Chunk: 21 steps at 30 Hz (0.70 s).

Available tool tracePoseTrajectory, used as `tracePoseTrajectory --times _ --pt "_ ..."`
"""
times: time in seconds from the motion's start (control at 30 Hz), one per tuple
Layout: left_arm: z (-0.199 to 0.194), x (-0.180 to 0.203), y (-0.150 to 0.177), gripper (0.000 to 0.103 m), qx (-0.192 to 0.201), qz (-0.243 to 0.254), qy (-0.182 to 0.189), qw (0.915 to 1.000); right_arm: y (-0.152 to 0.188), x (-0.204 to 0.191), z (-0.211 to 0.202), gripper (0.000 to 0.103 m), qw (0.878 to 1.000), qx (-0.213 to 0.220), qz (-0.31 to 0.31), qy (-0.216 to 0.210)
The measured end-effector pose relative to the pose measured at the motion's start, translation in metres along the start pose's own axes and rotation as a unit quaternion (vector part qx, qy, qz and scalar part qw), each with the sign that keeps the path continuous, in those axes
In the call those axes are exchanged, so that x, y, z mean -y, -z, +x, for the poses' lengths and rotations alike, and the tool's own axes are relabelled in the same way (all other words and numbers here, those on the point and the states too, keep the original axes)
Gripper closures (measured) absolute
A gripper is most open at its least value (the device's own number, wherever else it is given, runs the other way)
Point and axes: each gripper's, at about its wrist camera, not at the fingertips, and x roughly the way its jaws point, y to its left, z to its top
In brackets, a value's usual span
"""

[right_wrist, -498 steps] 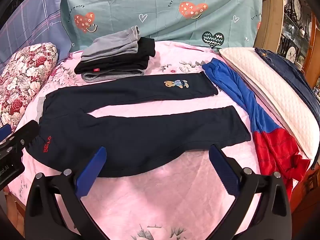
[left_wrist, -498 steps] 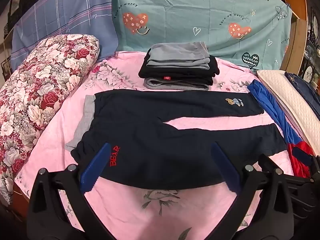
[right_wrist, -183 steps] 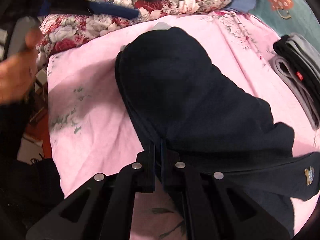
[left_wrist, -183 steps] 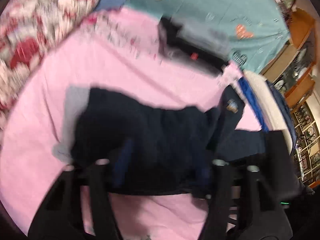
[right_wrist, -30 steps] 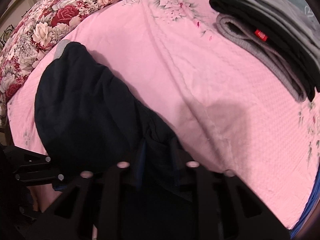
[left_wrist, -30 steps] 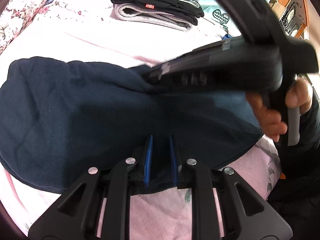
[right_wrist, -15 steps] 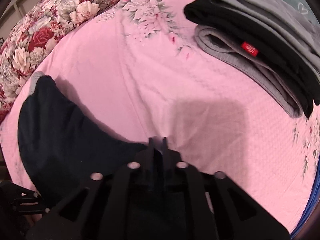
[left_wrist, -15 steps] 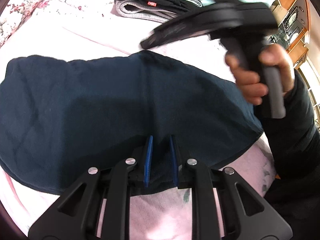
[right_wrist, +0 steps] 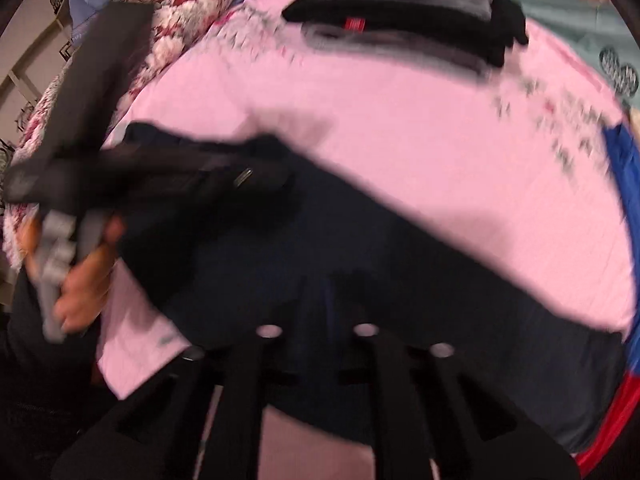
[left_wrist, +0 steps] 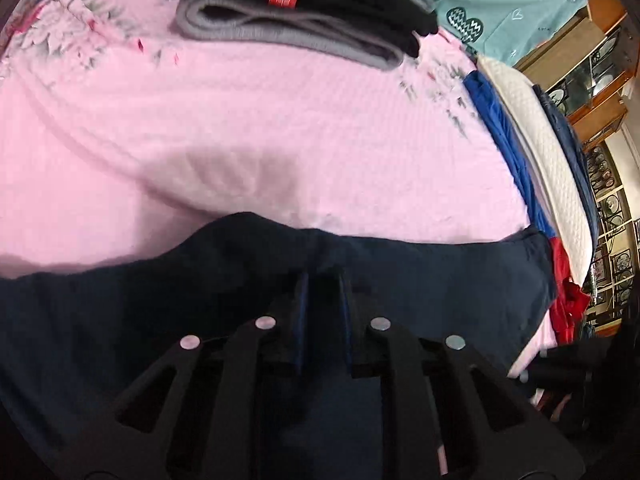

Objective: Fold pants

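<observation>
The left gripper (left_wrist: pixel 322 312) and right gripper (right_wrist: pixel 320 300), fingers nearly together, each pinch the folded navy pants (left_wrist: pixel 440 280) at the near edge of a pink bedspread (left_wrist: pixel 280 132). Soft and limp, they are likely best held by the edges. Folded clothes (left_wrist: pixel 296 12) sit beyond.

Navy pants (left_wrist: pixel 420 276), pink floral sheet (left_wrist: pixel 280 128)

Soft, even indoor light fell on the pink bedspread (left_wrist: pixel 280 128), with faint shadows ahead of the left hand-held gripper (left_wrist: pixel 322 312). The left view was mostly sharp; the right view was smeared by motion blur throughout. Both bowed strongly at the edges, with black vignetted corners.
</observation>
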Motion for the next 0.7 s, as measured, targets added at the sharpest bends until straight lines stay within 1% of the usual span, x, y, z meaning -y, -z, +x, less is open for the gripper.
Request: tracePoseTrajectory --times 0.03,0.1,0.2,0.3,0.33,0.37,0.4,0.43,0.47,0.5,0.57,0.63,0.67,0.7 --pt "0.000 -0.001 0.000 0.088 0.003 0.000 0.002 1.0000 0.012 -0.002 0.003 0.099 1.000 -0.001 0.009 -0.009" --pt "0.001 -0.005 -0.001 0.089 0.005 -0.003 0.015 0.9999 0.025 -0.009 0.012 0.099 1.000 -0.005 0.013 -0.015" --pt "0.000 -0.010 0.004 0.089 0.015 0.001 0.026 0.9995 0.032 -0.012 0.027 0.099 0.999 -0.025 0.029 -0.031" --pt "-0.002 -0.007 0.006 0.089 0.023 0.007 0.022 0.9995 0.034 -0.016 0.026 0.097 0.999 -0.024 0.032 -0.026" --pt "-0.003 -0.005 0.008 0.089 0.027 0.014 0.016 0.9994 0.033 -0.012 0.024 0.087 0.998 -0.025 0.047 -0.032" --pt "-0.003 -0.002 0.009 0.089 0.030 0.019 0.013 0.9993 0.033 -0.006 0.020 0.071 0.997 -0.020 0.064 -0.037" --pt "-0.006 -0.002 0.011 0.088 0.033 0.022 0.014 0.9991 0.034 0.002 0.012 0.067 0.996 -0.008 0.082 -0.035" --pt "-0.009 -0.001 0.013 0.085 0.037 0.025 0.017 0.9989 0.037 0.017 -0.003 0.063 0.994 0.018 0.108 -0.024" --pt "-0.012 0.000 0.014 0.083 0.041 0.028 0.022 0.9985 0.041 0.030 -0.014 0.062 0.991 0.036 0.129 -0.011" --pt "-0.015 0.001 0.016 0.083 0.044 0.032 0.026 0.9982 0.048 0.045 -0.027 0.061 0.987 0.052 0.152 0.000" --pt "-0.020 0.003 0.020 0.083 0.052 0.039 0.034 0.9973 0.070 0.083 -0.057 0.061 0.973 0.083 0.212 0.030" --pt "-0.025 0.007 0.024 0.083 0.054 0.044 0.041 0.9967 0.104 0.124 -0.091 0.061 0.953 0.113 0.270 0.075" --pt "-0.026 0.009 0.026 0.083 0.053 0.044 0.040 0.9968 0.115 0.141 -0.102 0.060 0.945 0.123 0.290 0.093" --pt "-0.028 0.012 0.030 0.083 0.053 0.047 0.037 0.9968 0.132 0.163 -0.115 0.058 0.932 0.131 0.318 0.112"
